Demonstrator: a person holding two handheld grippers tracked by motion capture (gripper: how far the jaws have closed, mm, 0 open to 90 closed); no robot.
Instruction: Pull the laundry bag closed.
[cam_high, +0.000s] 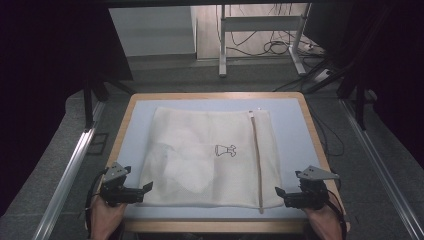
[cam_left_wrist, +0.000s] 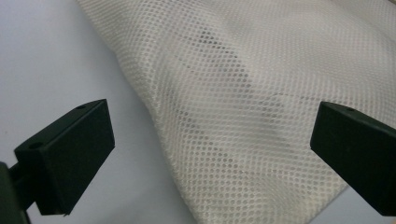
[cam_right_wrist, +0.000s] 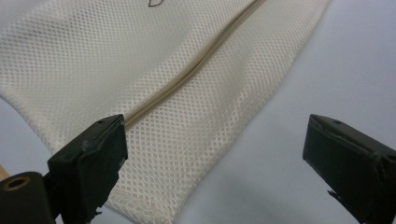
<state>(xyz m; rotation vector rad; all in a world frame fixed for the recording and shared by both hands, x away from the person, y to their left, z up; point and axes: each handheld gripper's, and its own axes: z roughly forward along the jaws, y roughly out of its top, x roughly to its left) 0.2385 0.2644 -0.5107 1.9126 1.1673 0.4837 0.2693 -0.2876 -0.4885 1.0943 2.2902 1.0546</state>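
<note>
Mesh bag (cam_high: 210, 155) flat on table (cam_high: 295, 145) — zipper (cam_high: 256, 160) rightward.

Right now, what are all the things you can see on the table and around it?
Mesh bag: one, cream-white, flat in the middle of the table, something pale inside it.
Zipper: one, beige, running along the bag's right side from far edge to near edge.
Little drawing: one, black outline, printed near the bag's middle.
Table: one, pale blue top with a wooden rim.
Metal stand: one, grey, on the floor behind the table.
Cables: several, dark, on the floor at the back.
Rails: two, silver, one on each side of the table.
Left gripper: one, black, open, at the bag's near left corner.
Right gripper: one, black, open, at the bag's near right corner.
</note>
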